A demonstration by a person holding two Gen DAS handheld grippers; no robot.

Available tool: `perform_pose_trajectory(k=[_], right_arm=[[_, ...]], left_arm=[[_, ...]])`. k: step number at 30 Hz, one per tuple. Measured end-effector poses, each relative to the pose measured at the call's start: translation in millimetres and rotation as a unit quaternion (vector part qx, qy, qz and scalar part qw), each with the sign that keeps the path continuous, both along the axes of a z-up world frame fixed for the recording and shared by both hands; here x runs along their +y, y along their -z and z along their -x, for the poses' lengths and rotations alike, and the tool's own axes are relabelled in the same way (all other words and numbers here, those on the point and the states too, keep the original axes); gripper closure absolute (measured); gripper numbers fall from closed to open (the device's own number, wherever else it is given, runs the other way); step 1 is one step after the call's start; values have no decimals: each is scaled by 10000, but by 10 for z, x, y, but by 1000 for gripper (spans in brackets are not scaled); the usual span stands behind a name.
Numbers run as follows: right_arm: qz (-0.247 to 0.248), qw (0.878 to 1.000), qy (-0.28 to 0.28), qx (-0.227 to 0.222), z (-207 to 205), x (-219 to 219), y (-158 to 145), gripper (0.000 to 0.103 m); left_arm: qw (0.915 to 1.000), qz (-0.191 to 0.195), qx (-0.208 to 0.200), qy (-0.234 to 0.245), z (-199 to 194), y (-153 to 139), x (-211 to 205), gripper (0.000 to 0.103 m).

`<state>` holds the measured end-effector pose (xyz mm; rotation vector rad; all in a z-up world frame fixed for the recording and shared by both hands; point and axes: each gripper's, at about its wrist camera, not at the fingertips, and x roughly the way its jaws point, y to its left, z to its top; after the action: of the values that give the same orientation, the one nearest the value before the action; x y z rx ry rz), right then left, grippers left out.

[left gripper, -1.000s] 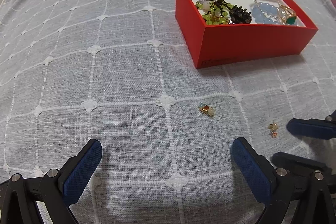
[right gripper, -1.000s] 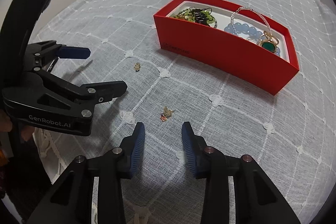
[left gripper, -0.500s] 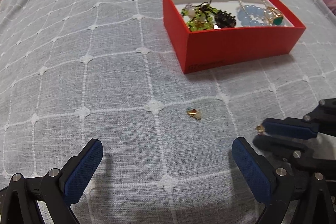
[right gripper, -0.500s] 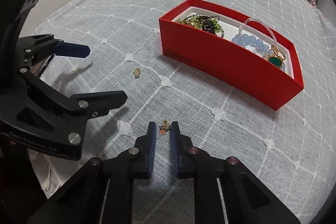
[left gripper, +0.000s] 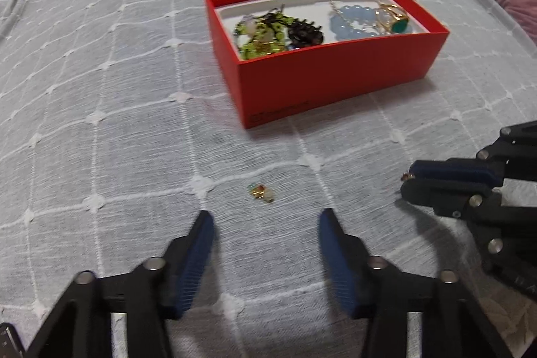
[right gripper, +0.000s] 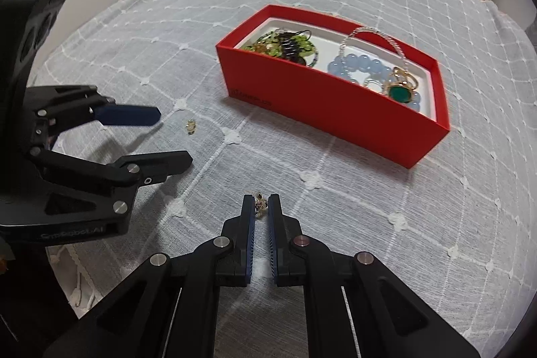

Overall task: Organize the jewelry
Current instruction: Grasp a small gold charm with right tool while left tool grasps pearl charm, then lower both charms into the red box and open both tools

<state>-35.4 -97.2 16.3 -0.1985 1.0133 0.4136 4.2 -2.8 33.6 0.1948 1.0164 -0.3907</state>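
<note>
Grey checked bedspread point(left gripper: 100, 89) covers the bed where a red box point(left gripper: 329, 72) sits toward the far edge, already holding beaded bracelets and a green-stoned ring. Nearer the front edge, the right tongs point(right gripper: 262, 207) have just closed from a narrow gap onto a small gold earring point(right gripper: 260, 205), which now sits pinched between the blue pads at their tips. The left tongs point(left gripper: 265, 220), wide apart a moment ago, are closing, about half open, with a second small gold charm point(left gripper: 261, 193) lying on the bedspread just ahead of the tips and not yet between the pads. Both loose pieces lie well apart from the box. With one earring secured and the other being approached, the last strays appear ready to be carried to the box, though the tiny charm could easily slip out.
</note>
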Motion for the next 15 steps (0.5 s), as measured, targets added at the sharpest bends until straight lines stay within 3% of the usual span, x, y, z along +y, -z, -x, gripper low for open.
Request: perform_pose_trajectory(k=[15], right_arm=[[-115,9999,118,-35,24,-124,-107,95]], left_arm=[[10000,43,-66,-25,-138,103,-82,76]])
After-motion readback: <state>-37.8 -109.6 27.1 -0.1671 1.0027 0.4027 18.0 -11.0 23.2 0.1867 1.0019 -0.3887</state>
